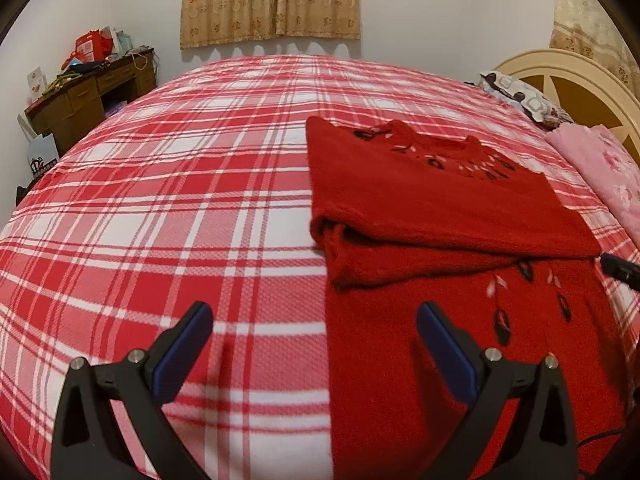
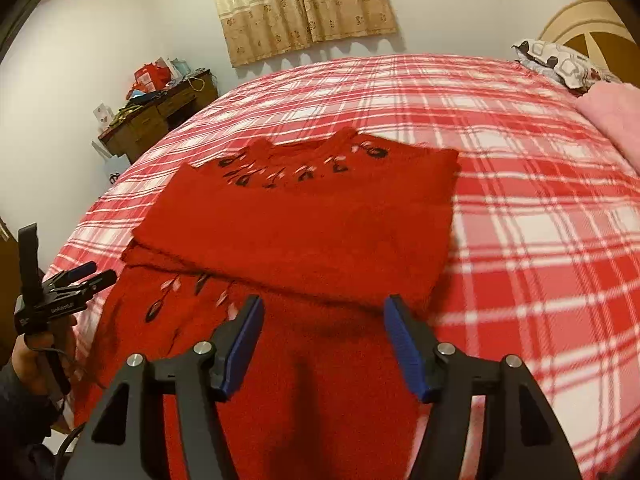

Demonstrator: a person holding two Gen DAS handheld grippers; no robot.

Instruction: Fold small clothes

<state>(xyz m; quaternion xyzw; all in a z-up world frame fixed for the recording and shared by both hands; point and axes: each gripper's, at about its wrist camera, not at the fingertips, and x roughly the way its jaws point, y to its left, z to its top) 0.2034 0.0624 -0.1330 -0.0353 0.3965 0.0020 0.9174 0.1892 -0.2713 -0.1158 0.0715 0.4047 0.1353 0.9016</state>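
A red knitted sweater (image 1: 432,204) (image 2: 304,224) with dark leaf embroidery lies on the red-and-white plaid bedspread (image 1: 160,184) (image 2: 540,208). Its top half is folded over the lower part, collar toward the far side. My left gripper (image 1: 314,320) hangs open above the bedspread at the sweater's left edge, nothing between its blue pads. My right gripper (image 2: 324,316) stands open over the sweater's lower part, just short of the folded edge, with nothing held. In the right wrist view the left gripper (image 2: 86,276) shows at the far left, held by a hand (image 2: 28,360).
A pink blanket (image 1: 600,168) and a patterned pillow (image 1: 524,98) lie at the cream headboard (image 1: 568,76) on the right. A cluttered wooden desk (image 1: 88,96) stands by the wall past the bed's left side. A beige curtain (image 1: 272,0) hangs on the far wall.
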